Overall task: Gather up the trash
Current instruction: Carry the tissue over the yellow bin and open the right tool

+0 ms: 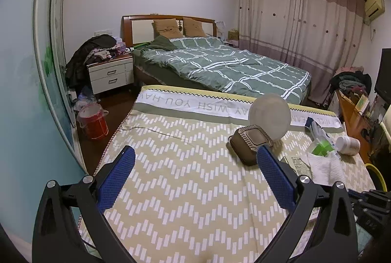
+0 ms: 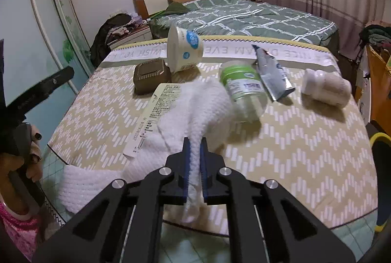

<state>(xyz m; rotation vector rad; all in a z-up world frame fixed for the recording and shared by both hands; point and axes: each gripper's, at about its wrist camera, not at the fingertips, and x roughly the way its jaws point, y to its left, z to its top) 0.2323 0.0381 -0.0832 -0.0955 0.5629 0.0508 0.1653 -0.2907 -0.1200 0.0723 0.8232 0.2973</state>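
Step in hand: first pick, tissue seized. Next move, as judged: lift it clear of the carton beneath and carry it to a bin; a red bin (image 1: 94,125) stands on the floor at 9 o'clock of the worktop.

Holdings, largest first:
- Worktop (image 2: 305,153), one, under a chevron cloth.
- White paper towel (image 2: 195,106), one, crumpled at the near edge, 6 o'clock; right gripper (image 2: 194,160) fingers clenched on it.
- Flat printed carton (image 2: 156,111), one, partly under the towel.
- Yoghurt tub (image 2: 184,49), one, tipped, 12 o'clock.
- Green-labelled jar (image 2: 242,89), one, on its side.
- Brown clamshell box (image 2: 151,76), one, 11 o'clock.
- White bottle (image 2: 326,87), one, lying at 2 o'clock.
- Foil sachet (image 2: 271,72), one.

Left gripper (image 1: 195,166): fingers released, hovering empty near the clamshell.
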